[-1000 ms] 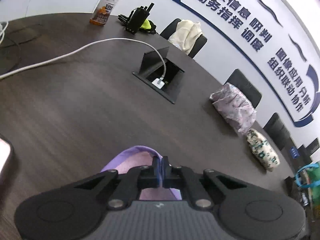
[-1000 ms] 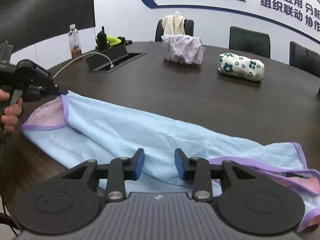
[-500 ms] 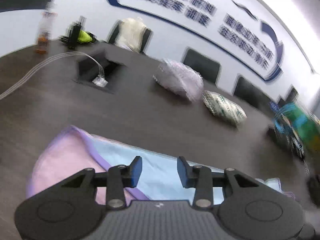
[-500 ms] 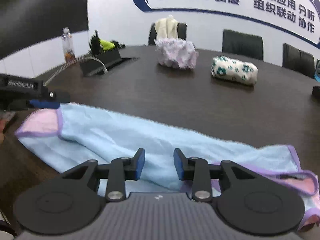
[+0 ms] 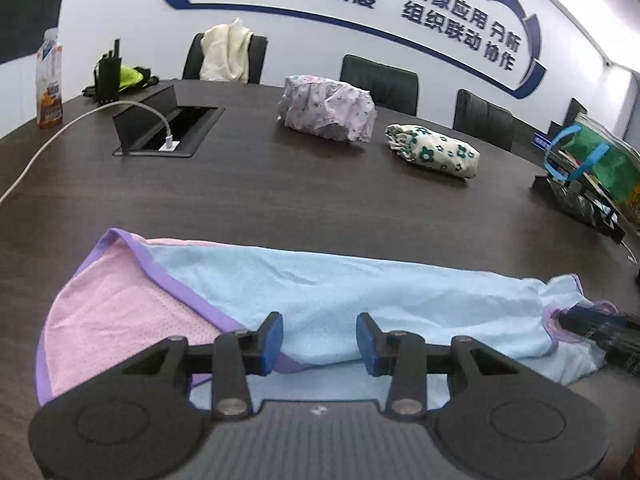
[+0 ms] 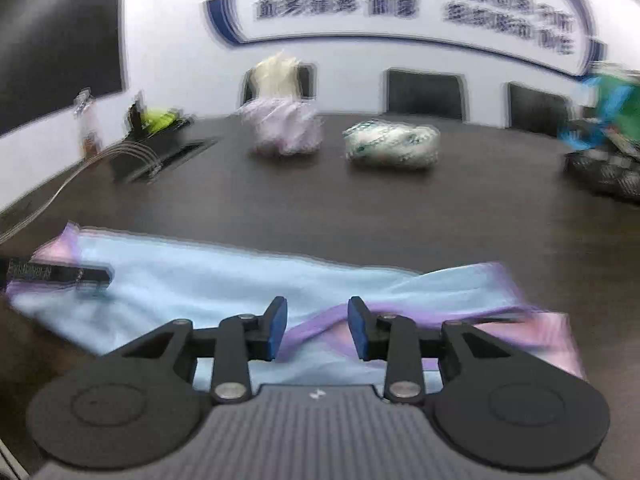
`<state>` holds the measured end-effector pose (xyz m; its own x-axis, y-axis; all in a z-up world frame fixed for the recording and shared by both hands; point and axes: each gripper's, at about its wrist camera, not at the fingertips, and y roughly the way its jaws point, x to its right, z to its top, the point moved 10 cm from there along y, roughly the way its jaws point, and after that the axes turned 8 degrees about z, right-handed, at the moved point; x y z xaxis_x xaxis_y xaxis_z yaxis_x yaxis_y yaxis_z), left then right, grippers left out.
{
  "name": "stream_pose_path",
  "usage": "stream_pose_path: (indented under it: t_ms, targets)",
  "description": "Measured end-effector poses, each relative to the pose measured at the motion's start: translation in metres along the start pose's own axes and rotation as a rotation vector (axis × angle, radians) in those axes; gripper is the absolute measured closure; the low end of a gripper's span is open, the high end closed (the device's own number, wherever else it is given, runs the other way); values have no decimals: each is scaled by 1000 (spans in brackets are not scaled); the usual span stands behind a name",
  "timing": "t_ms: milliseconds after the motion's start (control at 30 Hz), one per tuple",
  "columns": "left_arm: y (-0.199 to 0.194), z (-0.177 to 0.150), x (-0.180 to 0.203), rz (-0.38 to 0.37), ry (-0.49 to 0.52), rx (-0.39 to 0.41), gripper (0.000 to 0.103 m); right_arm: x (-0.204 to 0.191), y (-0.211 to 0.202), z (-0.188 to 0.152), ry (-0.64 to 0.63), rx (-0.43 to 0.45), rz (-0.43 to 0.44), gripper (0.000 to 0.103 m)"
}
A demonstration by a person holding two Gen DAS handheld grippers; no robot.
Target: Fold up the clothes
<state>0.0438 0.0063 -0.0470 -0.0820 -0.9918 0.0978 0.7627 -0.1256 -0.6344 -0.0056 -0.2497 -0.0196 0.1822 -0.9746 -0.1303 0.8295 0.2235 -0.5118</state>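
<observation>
A: Where is the garment lying?

B: The light blue garment (image 5: 320,292) is stretched flat across the dark table (image 5: 320,200), passing under and just ahead of both sets of jaws. Its pink, purple-trimmed end sits to the left of the left gripper (image 5: 319,338).

A: And that gripper's jaws?

B: Partly apart and opening, the 2 blue pads clear of the cloth, nothing pinched between them.

A: The right gripper (image 6: 313,328)?

B: That view is blurred, but its jaws are also partly apart and opening, above a purple-trimmed fold, gripping nothing.

A: Anything beyond the jaws?

B: 2 bundles well ahead: a pink floral bundle (image 5: 328,108) and a green-flowered white bundle (image 5: 432,152).
</observation>
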Motion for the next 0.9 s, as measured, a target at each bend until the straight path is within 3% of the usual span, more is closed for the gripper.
stream_pose_path:
  t_ms: [133, 233, 367, 500, 667, 800, 900]
  targets:
    - [-6, -2, 5, -34, 9, 5, 60, 70, -56, 3, 214, 51, -168, 59]
    - [-5, -2, 11, -64, 11, -1, 60, 108, -71, -13, 354, 43, -230, 57]
    - [-2, -6, 14, -55, 29, -12, 60, 112, -65, -20, 509, 61, -108, 56]
    - [-4, -8, 11, -50, 27, -15, 60, 124, -60, -20, 640, 51, -106, 56]
    - [-2, -9, 10, -47, 32, -14, 60, 131, -71, -37, 892, 65, -17, 56]
    - [-1, -9, 12, -42, 53, -6, 58, 123, -57, -43, 961, 57, 37, 56]
    - [-2, -10, 13, -37, 68, -1, 58, 129, -43, -39, 965, 84, 9, 56]
